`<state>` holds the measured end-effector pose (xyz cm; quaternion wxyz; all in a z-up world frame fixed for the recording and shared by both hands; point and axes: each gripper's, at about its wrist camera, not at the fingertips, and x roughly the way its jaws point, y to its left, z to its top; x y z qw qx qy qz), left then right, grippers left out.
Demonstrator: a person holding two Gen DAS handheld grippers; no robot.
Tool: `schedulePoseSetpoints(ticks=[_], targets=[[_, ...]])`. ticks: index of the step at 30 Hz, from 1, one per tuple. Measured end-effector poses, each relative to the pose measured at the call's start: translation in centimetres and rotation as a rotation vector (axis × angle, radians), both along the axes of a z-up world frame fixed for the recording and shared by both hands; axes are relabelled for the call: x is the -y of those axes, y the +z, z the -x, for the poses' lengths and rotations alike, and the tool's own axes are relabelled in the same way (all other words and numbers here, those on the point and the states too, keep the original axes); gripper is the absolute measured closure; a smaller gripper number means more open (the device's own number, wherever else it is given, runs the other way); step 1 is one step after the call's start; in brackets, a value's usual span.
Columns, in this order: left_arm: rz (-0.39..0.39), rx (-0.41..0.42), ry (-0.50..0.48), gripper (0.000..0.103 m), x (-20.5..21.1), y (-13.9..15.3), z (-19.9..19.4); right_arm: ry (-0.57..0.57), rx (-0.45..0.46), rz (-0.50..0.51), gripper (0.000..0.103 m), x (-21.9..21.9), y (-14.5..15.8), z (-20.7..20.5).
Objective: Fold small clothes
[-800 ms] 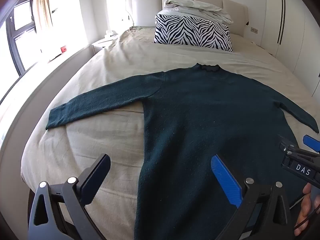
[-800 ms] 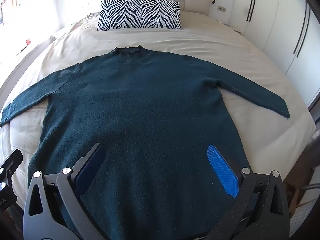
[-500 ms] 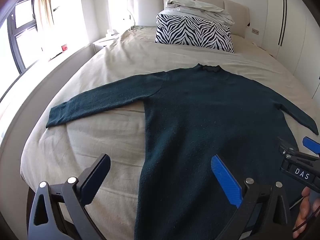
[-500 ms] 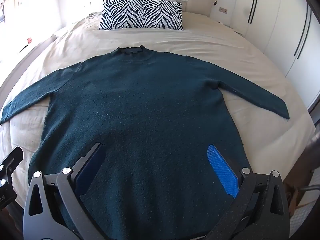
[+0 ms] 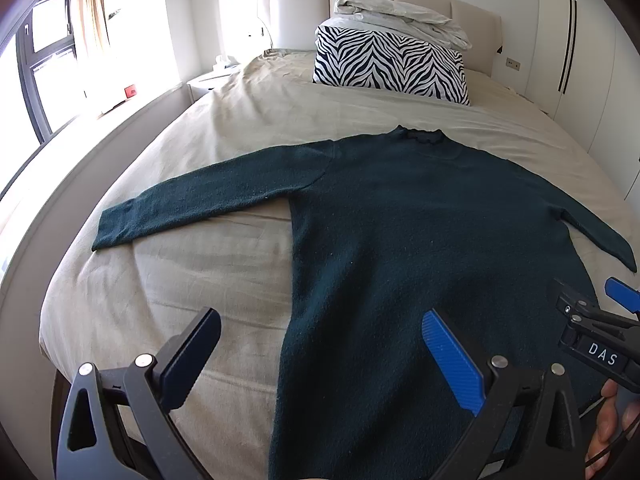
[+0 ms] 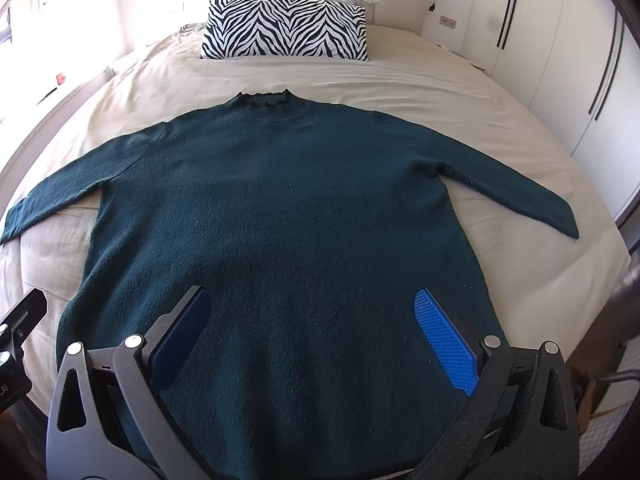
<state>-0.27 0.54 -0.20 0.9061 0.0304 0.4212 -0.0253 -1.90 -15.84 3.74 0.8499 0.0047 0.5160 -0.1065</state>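
Observation:
A dark green long-sleeved sweater (image 5: 420,220) lies flat on the beige bed, collar toward the headboard, both sleeves spread out; it also fills the right wrist view (image 6: 280,208). My left gripper (image 5: 320,344) is open and empty, hovering over the sweater's lower left edge. My right gripper (image 6: 312,328) is open and empty, hovering over the sweater's lower body. The right gripper's tip also shows at the right edge of the left wrist view (image 5: 600,328).
A zebra-print pillow (image 5: 388,64) with folded bedding (image 5: 400,20) on top sits at the headboard. A nightstand (image 5: 212,80) and window are on the left. White wardrobes (image 6: 560,60) line the right wall. The bed sheet (image 5: 180,272) stretches left of the sweater.
Both views have crept slightly back and down from the sweater; the sweater itself has not moved and both grippers stay open.

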Motion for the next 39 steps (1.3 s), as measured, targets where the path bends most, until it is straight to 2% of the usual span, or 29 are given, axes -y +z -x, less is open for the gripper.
schedulePoseSetpoints(ticks=[39], targets=[[0.006, -0.006, 0.004, 0.0, -0.32, -0.36, 0.25, 0.005, -0.006, 0.01, 0.0, -0.48, -0.37, 0.11]])
